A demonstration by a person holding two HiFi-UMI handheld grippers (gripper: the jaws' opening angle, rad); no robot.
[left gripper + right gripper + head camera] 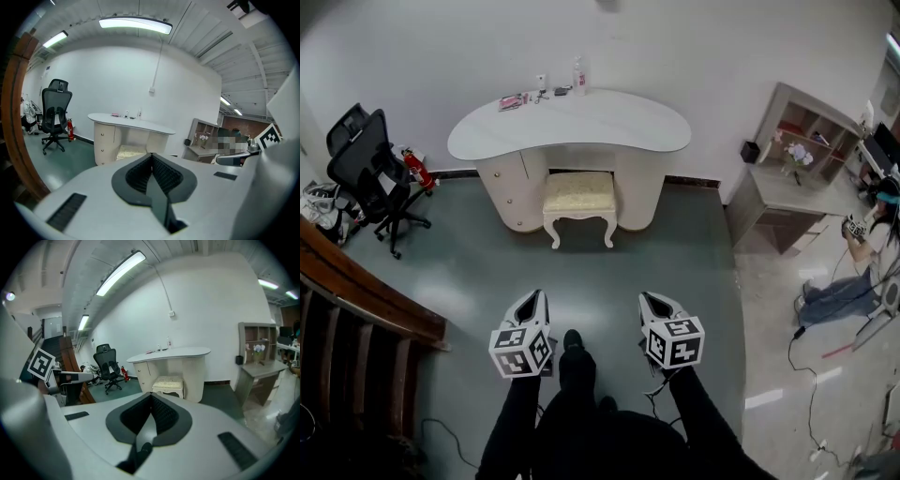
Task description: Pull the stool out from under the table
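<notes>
A cream stool [578, 193] with a padded seat and curved legs stands tucked halfway under the white kidney-shaped table [609, 127] against the far wall. It also shows as the stool [127, 152] in the left gripper view and the stool [169, 383] in the right gripper view. My left gripper [535, 298] and right gripper [649, 301] are held side by side well short of the stool, over the green floor. Both are shut with nothing between their jaws, as the left gripper [152, 156] and right gripper [151, 395] show in their own views.
A black office chair [367, 169] and a red fire extinguisher [416, 170] stand left of the table. A wooden railing [366, 300] runs along the left. At the right are a grey shelf desk [797, 164], a seated person [862, 258] and floor cables [806, 375]. Small items [539, 94] sit on the tabletop.
</notes>
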